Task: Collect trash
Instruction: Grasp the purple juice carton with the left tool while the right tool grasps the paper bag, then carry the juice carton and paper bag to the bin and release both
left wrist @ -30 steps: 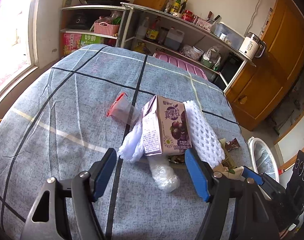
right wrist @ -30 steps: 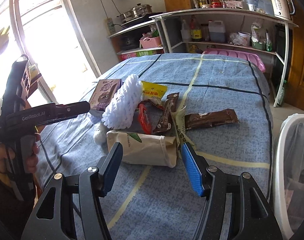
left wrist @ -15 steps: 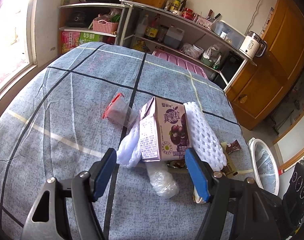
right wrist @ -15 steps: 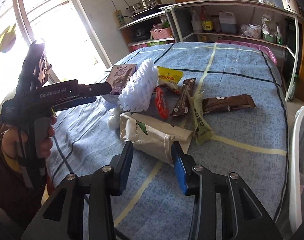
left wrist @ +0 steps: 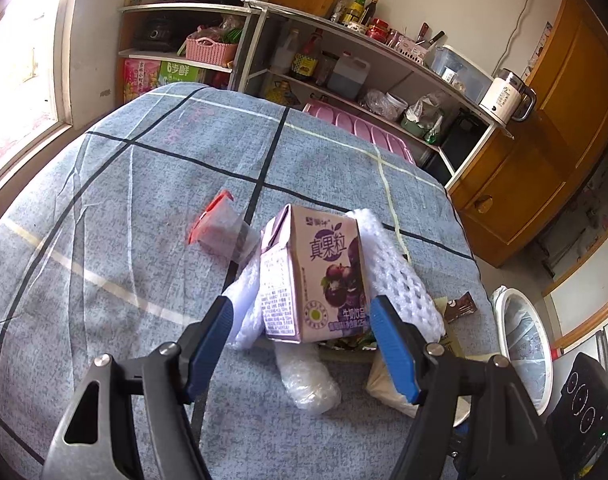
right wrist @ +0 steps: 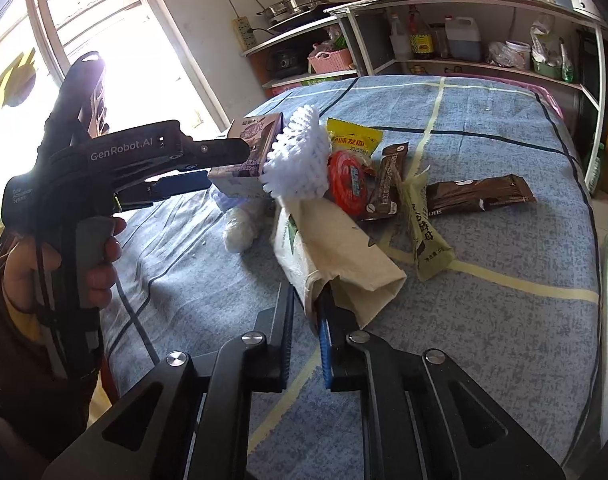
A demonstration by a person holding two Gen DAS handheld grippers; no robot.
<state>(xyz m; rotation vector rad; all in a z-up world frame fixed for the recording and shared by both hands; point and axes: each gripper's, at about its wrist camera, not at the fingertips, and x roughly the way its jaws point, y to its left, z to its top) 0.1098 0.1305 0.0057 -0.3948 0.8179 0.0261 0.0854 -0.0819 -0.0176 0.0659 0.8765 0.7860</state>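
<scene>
Trash lies heaped on the blue checked tablecloth (left wrist: 124,200). A purple milk carton (left wrist: 319,272) (right wrist: 256,132) leans on a white foam net (left wrist: 395,276) (right wrist: 300,160). My left gripper (left wrist: 300,320) (right wrist: 228,164) is open, its blue pads flanking the carton's near end without pressing it. My right gripper (right wrist: 305,300) is shut on the near edge of a beige paper bag (right wrist: 335,252) (left wrist: 383,384), which lies tilted against the heap. A wad of clear plastic wrap (left wrist: 307,380) (right wrist: 240,228) lies just in front of the carton.
A clear cup with a red lid (left wrist: 220,228) lies left of the carton. A yellow packet (right wrist: 353,138), a red wrapper (right wrist: 347,188) and brown wrappers (right wrist: 479,196) sit behind the bag. A white bin (left wrist: 523,340) stands off the table's right side. Shelves line the far wall.
My right gripper's jaws went from wide apart to shut on the beige bag's near edge. My left gripper edged nearer the carton, jaws unchanged.
</scene>
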